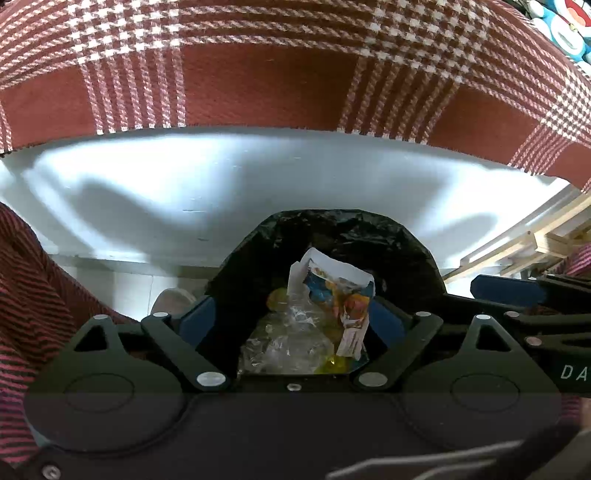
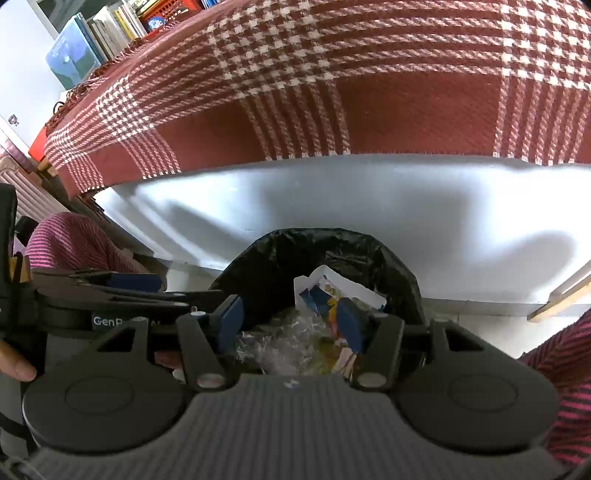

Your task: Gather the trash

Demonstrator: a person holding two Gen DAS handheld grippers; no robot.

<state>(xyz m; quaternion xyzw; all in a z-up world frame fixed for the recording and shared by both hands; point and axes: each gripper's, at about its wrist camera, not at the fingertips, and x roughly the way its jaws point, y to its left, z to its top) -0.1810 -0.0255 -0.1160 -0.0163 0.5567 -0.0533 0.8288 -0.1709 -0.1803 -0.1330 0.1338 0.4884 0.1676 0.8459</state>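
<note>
My left gripper (image 1: 291, 321) and right gripper (image 2: 291, 325) hang released, nothing between their blue pads; just below, trash (image 1: 314, 325) lies inside the black-lined bin (image 1: 369, 236). Beyond: white table edge (image 1: 221, 177); checked red cloth (image 1: 266, 88).

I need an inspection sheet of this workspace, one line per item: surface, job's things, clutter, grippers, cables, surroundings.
Surface: red-and-white checked woven cloth over a white-fronted ledge.
Job's things: bin lined with a black plastic bag, holding a colourful printed paper wrapper and crumpled clear plastic film.
Clutter: nothing seen.
Grippers: left gripper and right gripper above the bin, jaws open, holding nothing.
Cables: nothing seen.
Surroundings: upright books, light wooden slats, striped pink sleeve.
</note>
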